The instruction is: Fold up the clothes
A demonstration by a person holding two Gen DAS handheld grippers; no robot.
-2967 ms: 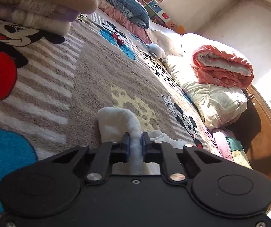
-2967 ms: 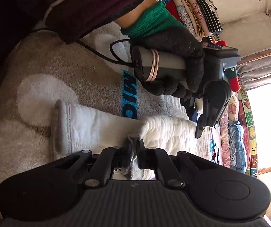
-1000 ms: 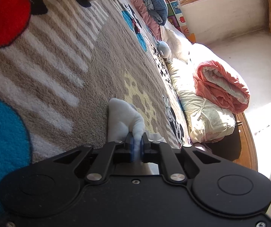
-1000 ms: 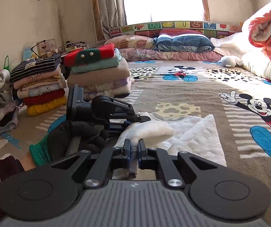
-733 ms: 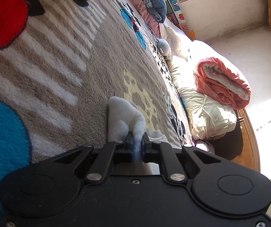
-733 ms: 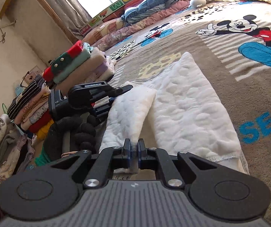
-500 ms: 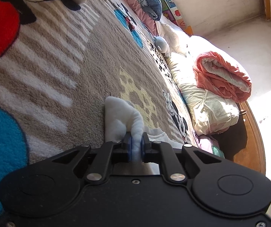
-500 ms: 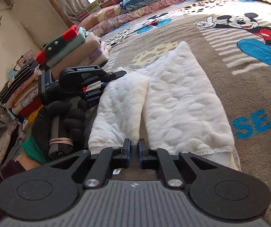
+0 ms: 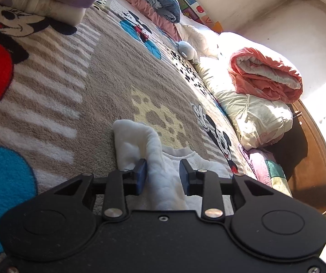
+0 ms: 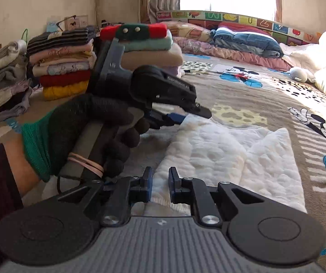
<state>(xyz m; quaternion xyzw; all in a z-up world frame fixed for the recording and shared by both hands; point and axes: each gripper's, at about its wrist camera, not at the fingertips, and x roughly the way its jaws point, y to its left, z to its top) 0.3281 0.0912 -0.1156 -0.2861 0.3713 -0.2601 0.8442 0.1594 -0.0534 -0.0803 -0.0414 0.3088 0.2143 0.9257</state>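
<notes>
A white quilted garment (image 10: 231,159) lies folded lengthwise on the Mickey Mouse blanket (image 10: 265,95). My right gripper (image 10: 160,179) hovers at its near edge. Its jaws are opening, and the cloth shows in the gap without being pinched. In the right wrist view a black-gloved hand (image 10: 90,122) holds my left gripper (image 10: 192,111) over the garment's far left corner. In the left wrist view the left gripper (image 9: 163,173) has its jaws opening too. A raised fold of the white garment (image 9: 135,141) stands loosely between the blue pads (image 9: 142,176).
Two stacks of folded clothes (image 10: 62,68) (image 10: 149,45) stand at the back left. Pillows and a blue quilt (image 10: 242,38) line the headboard. A rolled pink quilt (image 9: 265,77) on cream bedding and the wooden bed frame (image 9: 313,159) bound the right side. A small plush toy (image 9: 186,50) lies nearby.
Both grippers were shut on the white garment and now stand with jaws parted, the cloth released. The left gripper has lifted slightly. The right view has levelled out over the folded garment.
</notes>
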